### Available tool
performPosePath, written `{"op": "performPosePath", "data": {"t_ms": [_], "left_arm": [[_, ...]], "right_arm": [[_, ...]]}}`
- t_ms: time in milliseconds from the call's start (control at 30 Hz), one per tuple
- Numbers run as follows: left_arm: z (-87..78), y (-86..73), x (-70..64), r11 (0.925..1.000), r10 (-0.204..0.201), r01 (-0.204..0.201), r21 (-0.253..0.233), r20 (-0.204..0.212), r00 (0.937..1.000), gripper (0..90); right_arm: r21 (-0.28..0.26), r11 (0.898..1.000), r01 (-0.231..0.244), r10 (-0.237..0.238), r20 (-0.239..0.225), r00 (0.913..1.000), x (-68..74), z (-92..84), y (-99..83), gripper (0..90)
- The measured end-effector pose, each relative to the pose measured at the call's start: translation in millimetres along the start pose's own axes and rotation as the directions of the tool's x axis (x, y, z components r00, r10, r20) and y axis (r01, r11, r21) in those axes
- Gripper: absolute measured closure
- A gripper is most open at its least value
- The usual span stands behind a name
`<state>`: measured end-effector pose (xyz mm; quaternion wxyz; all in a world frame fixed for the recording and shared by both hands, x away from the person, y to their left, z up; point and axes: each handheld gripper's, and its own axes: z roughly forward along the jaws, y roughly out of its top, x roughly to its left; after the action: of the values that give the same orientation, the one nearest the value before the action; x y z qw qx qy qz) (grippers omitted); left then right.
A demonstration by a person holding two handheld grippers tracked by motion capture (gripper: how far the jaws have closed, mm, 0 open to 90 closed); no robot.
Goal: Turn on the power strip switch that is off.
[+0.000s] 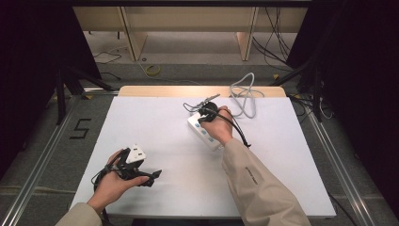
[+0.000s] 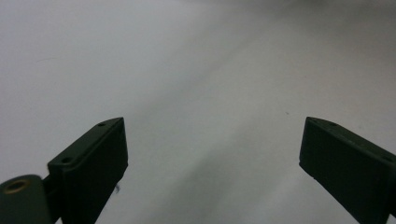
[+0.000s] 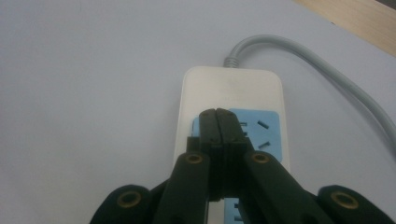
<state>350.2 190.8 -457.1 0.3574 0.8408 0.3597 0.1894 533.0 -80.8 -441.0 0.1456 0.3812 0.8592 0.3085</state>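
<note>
Both my claws are at work: my right claw [image 3: 218, 116], jaws pressed together on nothing, sits over the power strip [image 3: 231, 93] just beneath; my left claw [image 2: 212, 149] gapes wide above bare table [image 2: 187, 60]

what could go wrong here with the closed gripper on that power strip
1. The right gripper has its jaws shut, tips over a blue socket face of the power strip; pressing there may slide the strip across the smooth white table, since nothing holds it.
2. The left gripper rests open, far from the strip, so it cannot steady it.
3. The grey cable lies looped loosely behind; a shove could drag or snag it.
</note>
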Motion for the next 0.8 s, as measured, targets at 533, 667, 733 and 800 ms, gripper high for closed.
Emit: {"op": "performPosePath", "data": {"t_ms": [533,667,733,800], "left_arm": [[0.3,0.1,-0.2,1.0,-0.001,0.001,0.0,0.001,1.0,7.6],[0.3,0.0,-0.2,1.0,0.0,0.0,-0.001,0.001,1.0,7.6],[0.3,0.1,-0.2,1.0,-0.001,0.001,-0.002,0.002,1.0,7.6],[0.3,0.1,-0.2,1.0,-0.001,0.001,-0.002,0.002,1.0,7.6]], "right_arm": [[0.007,1.0,0.006,-0.006,0.001,1.0,0.9,7.9,3.1,90.0],[0.016,1.0,0.003,-0.003,0.0,1.0,3.3,10.4,4.2,90.0],[0.013,1.0,0.007,-0.007,-0.002,1.0,4.2,11.6,4.6,90.0],[0.018,1.0,0.008,-0.008,-0.002,1.0,5.2,12.4,5.1,90.0]]}}
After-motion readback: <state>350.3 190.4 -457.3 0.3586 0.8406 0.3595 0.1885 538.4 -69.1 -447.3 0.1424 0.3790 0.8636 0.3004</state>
